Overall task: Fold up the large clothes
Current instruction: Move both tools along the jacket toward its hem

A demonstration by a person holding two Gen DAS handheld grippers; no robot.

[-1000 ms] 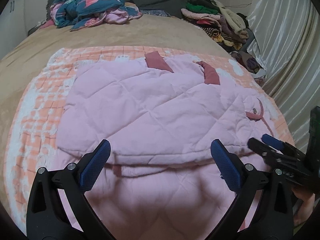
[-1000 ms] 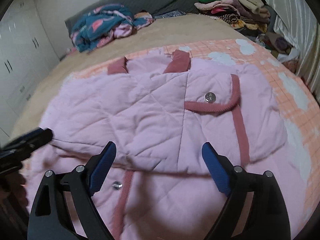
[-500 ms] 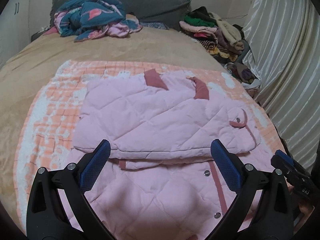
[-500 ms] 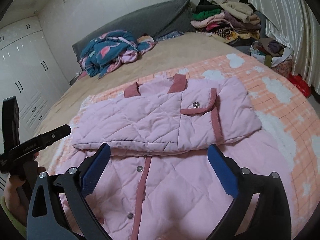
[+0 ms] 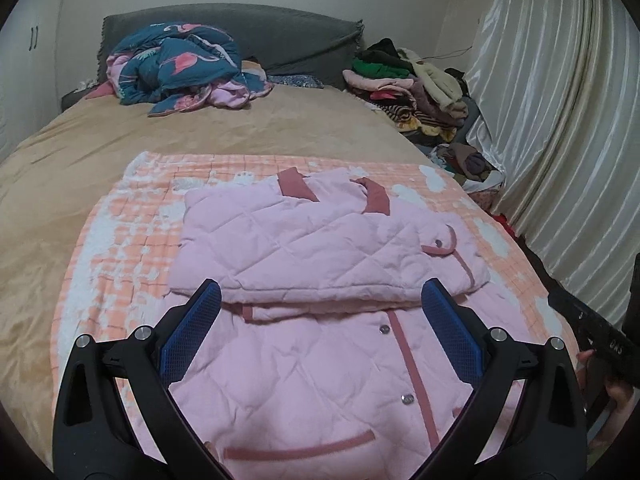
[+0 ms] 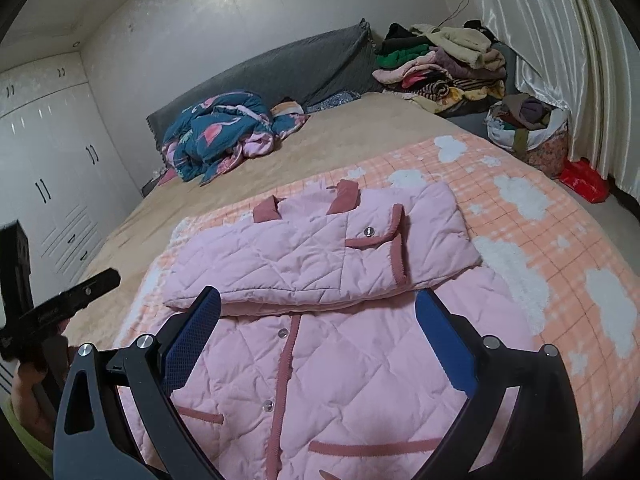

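A pink quilted jacket (image 5: pixel 320 248) with dark pink trim lies on an orange checked blanket (image 5: pixel 120 240) on the bed. Its top part with the collar is folded down over the buttoned front, which lies nearer me (image 6: pixel 320 380). My left gripper (image 5: pixel 318 304) hangs above the jacket's near half, open, with nothing between its blue pads. In the same way my right gripper (image 6: pixel 318 314) hovers open and empty over the jacket. Each gripper's black frame shows at the edge of the other's view, held by a hand (image 6: pixel 24 384).
A crumpled blue and pink duvet (image 5: pixel 176 68) lies by the grey headboard (image 5: pixel 280 36). A pile of clothes (image 5: pixel 404 84) and a bag of clothes (image 6: pixel 528 128) stand at the far right by the curtain (image 5: pixel 560 120). White wardrobes (image 6: pixel 48 184) line the left wall.
Both grippers have pulled back and risen from the jacket, which now looks smaller and shows its buttoned lower front. The right jaws stand slightly wider than a second ago. The fold lies unchanged.
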